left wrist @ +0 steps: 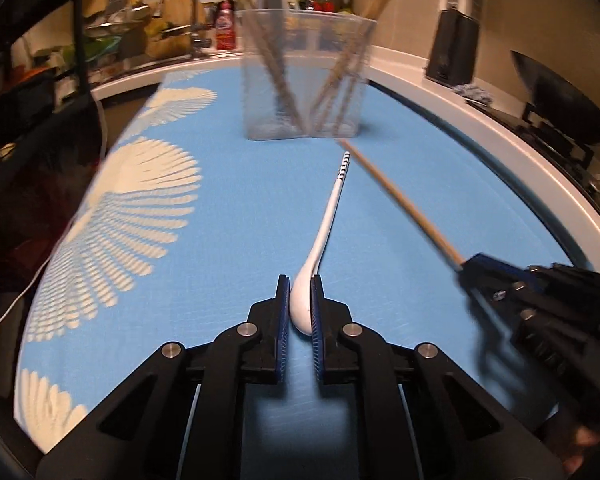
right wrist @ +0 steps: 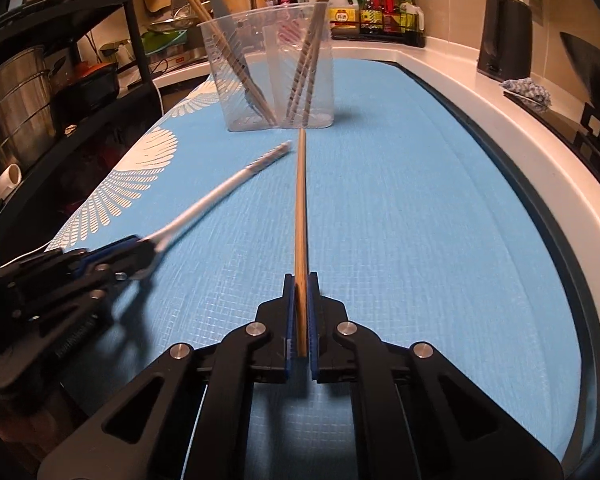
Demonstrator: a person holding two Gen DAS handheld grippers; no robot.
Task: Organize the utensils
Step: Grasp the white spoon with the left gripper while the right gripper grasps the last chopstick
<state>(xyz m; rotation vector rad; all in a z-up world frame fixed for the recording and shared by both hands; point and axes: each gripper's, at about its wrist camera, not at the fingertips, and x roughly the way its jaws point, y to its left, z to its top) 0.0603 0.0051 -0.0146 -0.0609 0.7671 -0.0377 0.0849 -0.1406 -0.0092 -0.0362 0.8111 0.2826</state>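
Observation:
My left gripper is shut on the bowl of a white spoon, whose striped handle points toward a clear plastic holder. My right gripper is shut on a wooden chopstick that points at the holder. The holder stands at the far end of the blue mat and has several chopsticks in it. The right gripper with its chopstick shows at the right in the left wrist view. The left gripper with the spoon shows at the left in the right wrist view.
The blue mat with white fan patterns covers a white counter. A black rack with pots stands to the left. Bottles, a black appliance and a cloth line the back and right.

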